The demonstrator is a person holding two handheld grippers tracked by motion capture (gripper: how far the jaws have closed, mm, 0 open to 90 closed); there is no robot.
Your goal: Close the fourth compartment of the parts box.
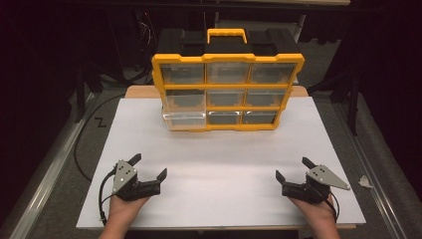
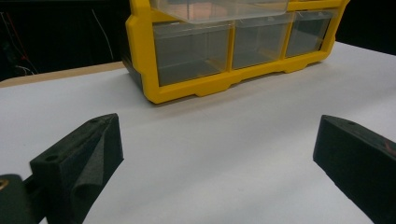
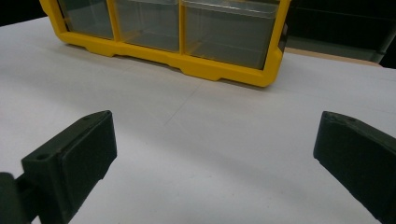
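White table point(image 1: 219, 164) carries a yellow drawer box point(image 1: 228, 92) with one drawer point(image 1: 185, 120) sticking out, well apart from the left tool point(image 1: 148, 167) and right tool point(image 1: 291, 169), both spread empty, so a hard tug might tip it.

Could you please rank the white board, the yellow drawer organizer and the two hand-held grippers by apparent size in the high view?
1. White board
2. Yellow drawer organizer
3. Left hand-held gripper and right hand-held gripper: they look alike, so unranked.
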